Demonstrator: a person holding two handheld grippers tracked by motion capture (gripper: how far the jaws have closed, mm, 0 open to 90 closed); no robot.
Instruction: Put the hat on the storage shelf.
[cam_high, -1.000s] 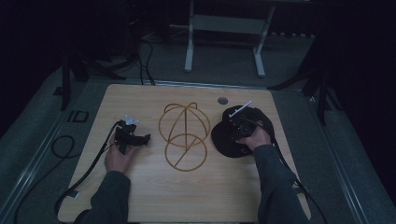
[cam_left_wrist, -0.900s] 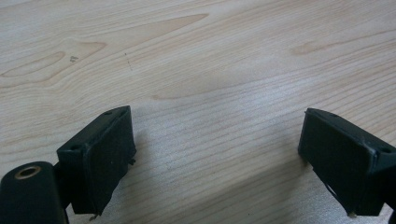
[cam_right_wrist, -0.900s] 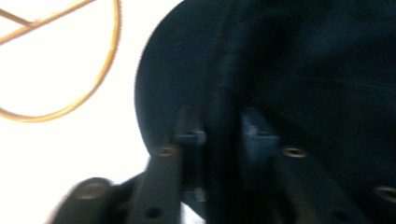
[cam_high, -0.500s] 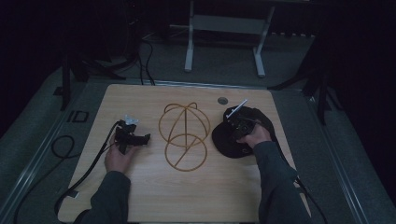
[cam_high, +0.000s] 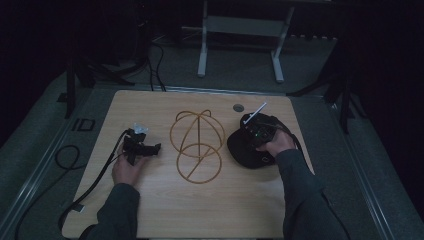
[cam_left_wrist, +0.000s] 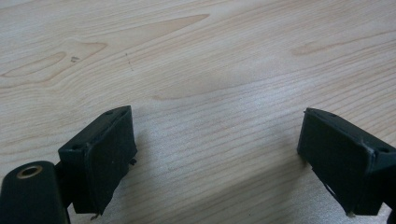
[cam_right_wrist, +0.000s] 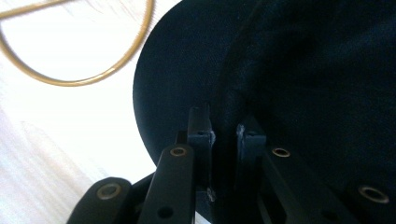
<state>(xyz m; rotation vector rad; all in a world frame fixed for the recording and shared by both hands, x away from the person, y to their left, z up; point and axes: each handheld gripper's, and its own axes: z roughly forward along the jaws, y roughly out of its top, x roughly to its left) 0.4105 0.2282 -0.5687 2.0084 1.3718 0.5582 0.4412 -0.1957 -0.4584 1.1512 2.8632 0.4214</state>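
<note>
A black cap (cam_high: 244, 154) lies on the right of the wooden table (cam_high: 150, 210). My right gripper (cam_high: 253, 131) is over the cap's far part. In the right gripper view its jaws (cam_right_wrist: 223, 122) stand nearly together, pinching a fold of the cap's dark fabric (cam_right_wrist: 303, 70) where brim meets crown. A gold wire stand (cam_high: 197, 145) with a dome and a ring base sits at the table's middle, and its ring (cam_right_wrist: 93, 79) curves past the cap. My left gripper (cam_high: 154, 148) rests left of the stand, open over bare wood (cam_left_wrist: 215, 135).
A small round grommet (cam_high: 238, 107) sits in the table's far edge. A cable (cam_high: 95, 180) trails from the left gripper off the table's left side. Metal frame legs (cam_high: 202, 45) stand on the floor beyond the table.
The right hand has risen slightly with its gripper on the cap. The left hand and the wire stand have stayed where they were.
</note>
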